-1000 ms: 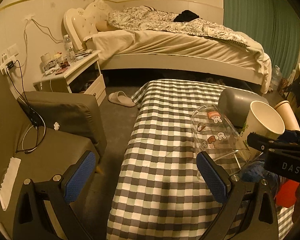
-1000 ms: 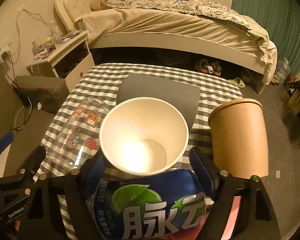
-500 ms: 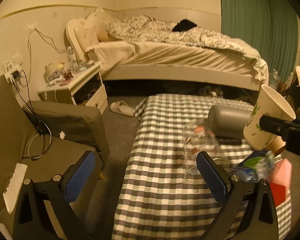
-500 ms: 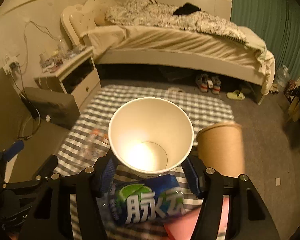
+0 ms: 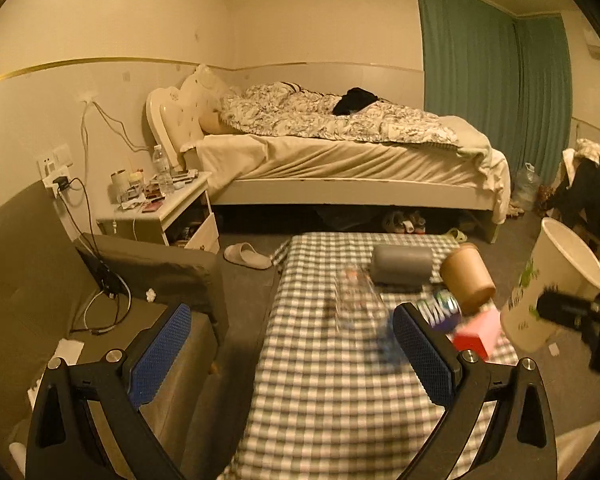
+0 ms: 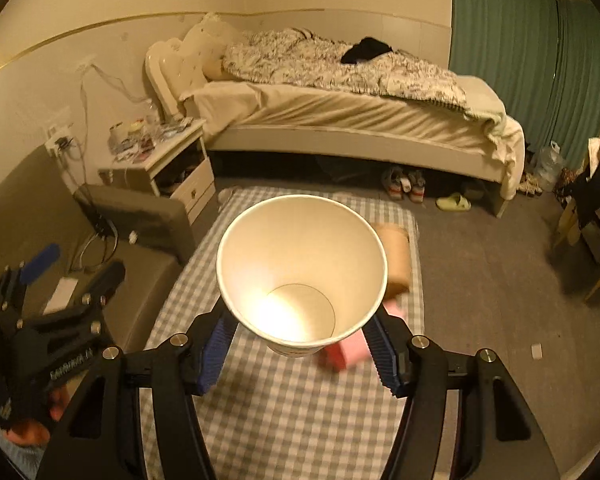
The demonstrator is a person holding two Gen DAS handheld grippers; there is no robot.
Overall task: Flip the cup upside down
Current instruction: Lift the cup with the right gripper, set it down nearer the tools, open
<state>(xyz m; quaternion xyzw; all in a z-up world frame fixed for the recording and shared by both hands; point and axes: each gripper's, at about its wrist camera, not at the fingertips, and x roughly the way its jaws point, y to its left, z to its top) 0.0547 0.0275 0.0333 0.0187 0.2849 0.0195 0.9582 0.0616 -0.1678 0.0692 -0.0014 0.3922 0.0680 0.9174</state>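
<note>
My right gripper [image 6: 300, 340] is shut on a white paper cup [image 6: 300, 268] and holds it high above the checkered table [image 6: 284, 408], mouth toward the camera. The same cup [image 5: 548, 292] shows at the right edge of the left wrist view, tilted, with the right gripper's finger [image 5: 564, 310] across it. My left gripper [image 5: 288, 356] is open and empty, above the table's left side [image 5: 320, 380]; it also shows at the left of the right wrist view [image 6: 52, 280].
On the table stand a brown paper cup [image 5: 466, 278], a clear glass cup [image 5: 352, 300], a blue drink bottle [image 5: 440, 308], a pink and red box [image 5: 476, 334] and a grey roll [image 5: 400, 266]. A grey sofa [image 5: 160, 272], nightstand [image 5: 168, 208] and bed [image 5: 340, 160] lie beyond.
My right gripper has lifted the white cup well above the table and away from the bottle. My left gripper has risen and pulled back from the glass cup.
</note>
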